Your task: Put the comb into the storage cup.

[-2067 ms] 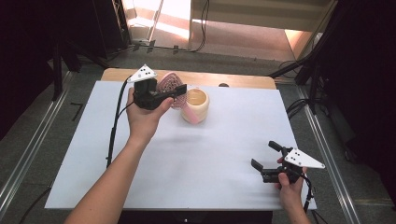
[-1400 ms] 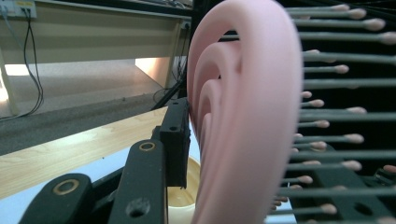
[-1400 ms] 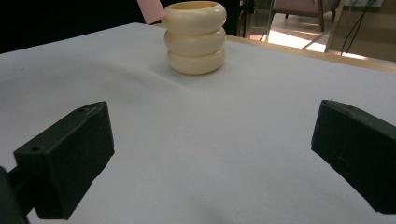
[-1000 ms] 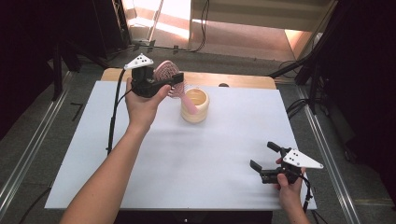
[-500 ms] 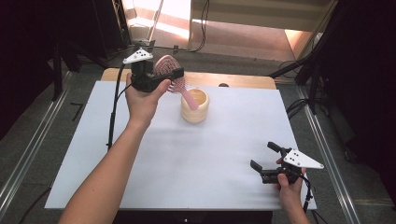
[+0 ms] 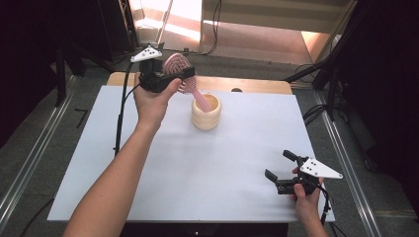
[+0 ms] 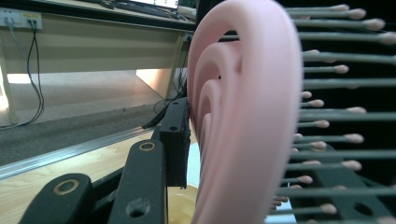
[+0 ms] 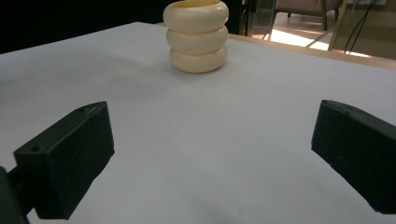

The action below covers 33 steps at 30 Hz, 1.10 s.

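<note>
— Hairbrush [image 6: 179, 69]: where is it now, and who has it?

— I have it, clamped by its pink head in my left gripper [image 6: 168, 76], at the far left of the white table [image 6: 148, 163]. From that gripper's own view the head [image 7: 243, 116] sits squeezed between my two black jaws, bristles sticking out to one side. The handle slants down and its tip is just inside the mouth of the cream ringed cup [image 6: 206, 112].

— What changed?

— A moment ago the brush hung lower, its head close beside the cup. Since then my left hand has lifted and drawn back toward the far edge, so the head now stands well above the rim and the handle is nearly out. The cup has kept its place.

— Meaning?

— I judge I am pulling the brush out of the cup, and the job is nearly done; a little more lift should clear the tip. The risk I see is the handle catching the rim and tipping the cup.

— And your other hand?

— My right gripper [image 6: 285, 174] rests low at the near right corner, well apart from the cup, jaws spread wide with nothing between them.
</note>
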Each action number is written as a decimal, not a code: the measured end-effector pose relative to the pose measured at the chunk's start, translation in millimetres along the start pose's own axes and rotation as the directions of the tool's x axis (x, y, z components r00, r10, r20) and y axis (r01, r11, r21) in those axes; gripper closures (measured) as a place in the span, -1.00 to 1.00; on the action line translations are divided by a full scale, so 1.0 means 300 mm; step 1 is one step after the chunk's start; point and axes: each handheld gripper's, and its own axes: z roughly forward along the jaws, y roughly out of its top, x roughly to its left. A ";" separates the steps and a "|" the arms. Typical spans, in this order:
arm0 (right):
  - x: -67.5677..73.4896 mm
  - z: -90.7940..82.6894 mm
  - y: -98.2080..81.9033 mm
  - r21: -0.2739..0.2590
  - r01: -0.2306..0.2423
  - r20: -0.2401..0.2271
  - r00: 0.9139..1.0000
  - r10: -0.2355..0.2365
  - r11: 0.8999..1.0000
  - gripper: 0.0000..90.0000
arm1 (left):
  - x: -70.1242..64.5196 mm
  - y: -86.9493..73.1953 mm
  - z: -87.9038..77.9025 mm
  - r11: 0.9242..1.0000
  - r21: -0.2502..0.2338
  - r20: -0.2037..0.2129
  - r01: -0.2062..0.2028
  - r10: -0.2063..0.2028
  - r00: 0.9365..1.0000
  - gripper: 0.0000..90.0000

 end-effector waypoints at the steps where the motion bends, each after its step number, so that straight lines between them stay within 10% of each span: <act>1: 0.000 0.000 0.000 0.000 0.001 0.000 1.000 -0.001 1.000 -1.00 | 0.002 0.000 0.002 1.000 -0.003 -0.002 0.003 -0.003 1.000 0.37; 33: 0.002 -0.002 -0.002 -0.002 0.000 -0.002 1.000 0.000 1.000 -1.00 | 0.039 -0.023 0.074 1.000 -0.003 -0.067 -0.010 0.009 0.998 0.37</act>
